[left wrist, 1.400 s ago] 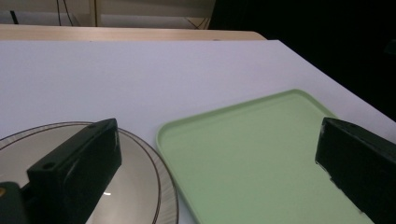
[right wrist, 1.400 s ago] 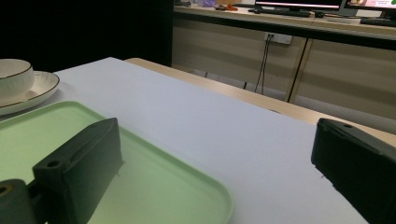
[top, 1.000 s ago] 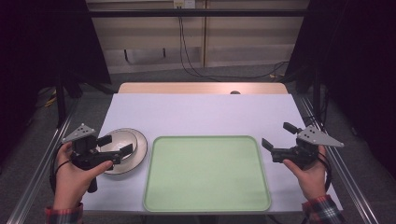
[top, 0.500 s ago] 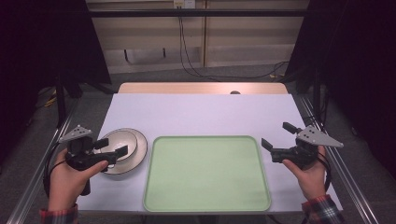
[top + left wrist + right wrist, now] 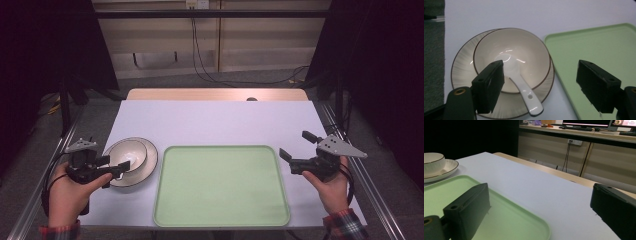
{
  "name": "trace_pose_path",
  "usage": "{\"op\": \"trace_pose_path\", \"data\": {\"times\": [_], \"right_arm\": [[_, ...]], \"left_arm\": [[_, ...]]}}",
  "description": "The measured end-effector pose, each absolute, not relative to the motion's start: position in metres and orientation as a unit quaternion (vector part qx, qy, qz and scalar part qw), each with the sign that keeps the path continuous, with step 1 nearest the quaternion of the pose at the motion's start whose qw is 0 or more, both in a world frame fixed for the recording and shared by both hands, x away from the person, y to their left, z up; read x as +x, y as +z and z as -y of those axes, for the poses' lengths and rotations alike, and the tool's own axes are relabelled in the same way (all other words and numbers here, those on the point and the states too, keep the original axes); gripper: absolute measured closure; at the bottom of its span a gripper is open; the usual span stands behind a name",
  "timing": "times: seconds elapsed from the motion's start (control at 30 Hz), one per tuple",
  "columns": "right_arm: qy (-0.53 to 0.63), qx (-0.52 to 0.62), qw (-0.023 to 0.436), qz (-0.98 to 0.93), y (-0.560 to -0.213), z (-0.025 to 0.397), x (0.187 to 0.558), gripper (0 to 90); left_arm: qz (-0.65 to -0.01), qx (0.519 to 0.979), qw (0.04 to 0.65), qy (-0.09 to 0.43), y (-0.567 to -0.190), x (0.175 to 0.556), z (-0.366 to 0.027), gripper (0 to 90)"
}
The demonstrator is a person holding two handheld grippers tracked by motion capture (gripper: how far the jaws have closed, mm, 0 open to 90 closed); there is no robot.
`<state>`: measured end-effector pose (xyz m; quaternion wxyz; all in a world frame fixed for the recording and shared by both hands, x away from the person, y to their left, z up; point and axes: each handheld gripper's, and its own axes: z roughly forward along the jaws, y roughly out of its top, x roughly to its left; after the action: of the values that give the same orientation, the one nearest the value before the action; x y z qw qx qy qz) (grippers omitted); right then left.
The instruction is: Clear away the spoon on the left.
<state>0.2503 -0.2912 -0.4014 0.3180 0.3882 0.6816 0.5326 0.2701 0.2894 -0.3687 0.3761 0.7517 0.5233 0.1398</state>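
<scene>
Both my grippers hang wide open: left gripper (image 5: 114,166) over the bowl (image 5: 511,60), spoon (image 5: 520,83) inside, plate (image 5: 461,72) beneath, I think; right gripper (image 5: 295,150) just beside the green tray (image 5: 220,185).

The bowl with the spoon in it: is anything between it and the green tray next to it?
Nothing visible. The bowl, holding the spoon, sits on a plate beside the bare tray; only white table separates them.

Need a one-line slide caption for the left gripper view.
Open left gripper hovers over a spoon resting in a bowl on a plate, beside a green tray.
</scene>
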Motion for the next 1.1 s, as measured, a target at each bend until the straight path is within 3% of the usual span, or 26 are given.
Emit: {"op": "trace_pose_path", "data": {"times": [0.3, 0.37, 0.63, 1.1], "right_arm": [[0.537, 0.386, 0.316, -0.680, -0.401, 0.292, 0.251, 2.2], [0.536, 0.386, 0.318, -0.680, -0.401, 0.292, 0.251, 2.1], [0.538, 0.384, 0.314, -0.681, -0.401, 0.292, 0.252, 2.0], [0.544, 0.390, 0.319, -0.671, -0.399, 0.295, 0.251, 2.0]], "left_arm": [[-0.543, 0.752, 0.353, 0.124, -0.375, 0.270, -0.290, 23.9], [-0.541, 0.755, 0.352, 0.116, -0.376, 0.270, -0.291, 27.7], [-0.538, 0.744, 0.371, 0.140, -0.379, 0.265, -0.291, 33.0], [-0.535, 0.730, 0.394, 0.161, -0.396, 0.255, -0.288, 34.0]]}}
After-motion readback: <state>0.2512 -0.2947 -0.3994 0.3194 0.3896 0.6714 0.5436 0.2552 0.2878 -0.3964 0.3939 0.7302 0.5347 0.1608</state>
